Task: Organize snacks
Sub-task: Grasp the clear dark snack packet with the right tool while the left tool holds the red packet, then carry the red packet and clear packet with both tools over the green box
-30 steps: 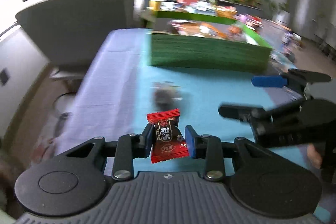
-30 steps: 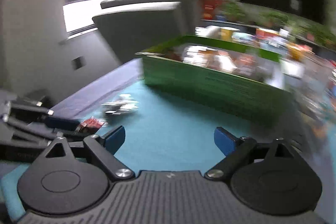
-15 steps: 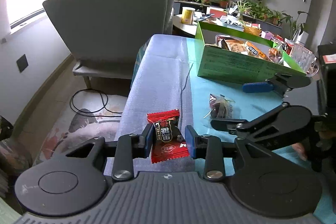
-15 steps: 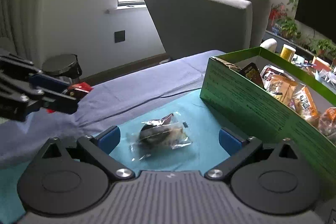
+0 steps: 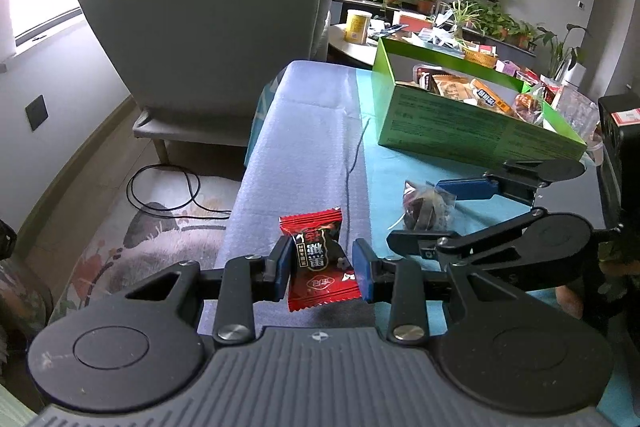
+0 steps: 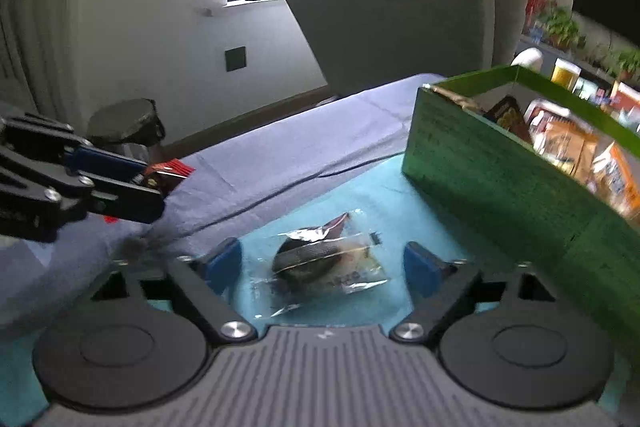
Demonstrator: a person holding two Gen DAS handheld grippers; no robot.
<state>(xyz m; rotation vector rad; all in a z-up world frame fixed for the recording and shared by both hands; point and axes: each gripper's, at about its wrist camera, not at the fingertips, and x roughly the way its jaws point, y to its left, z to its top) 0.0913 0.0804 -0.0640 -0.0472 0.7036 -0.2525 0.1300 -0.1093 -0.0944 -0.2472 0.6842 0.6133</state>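
Left gripper (image 5: 322, 265) jaws clamped on red candy (image 5: 318, 261), right gripper (image 6: 324, 263) jaws spread around clear-wrapped snack (image 6: 320, 261), untouched

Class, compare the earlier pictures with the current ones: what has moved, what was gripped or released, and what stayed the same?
The right gripper swung in from bare cloth and came down around the clear-wrapped dark snack, jaws open on either side, not yet gripping. The left gripper stays shut on the red candy packet. The green box and the snack have not moved.
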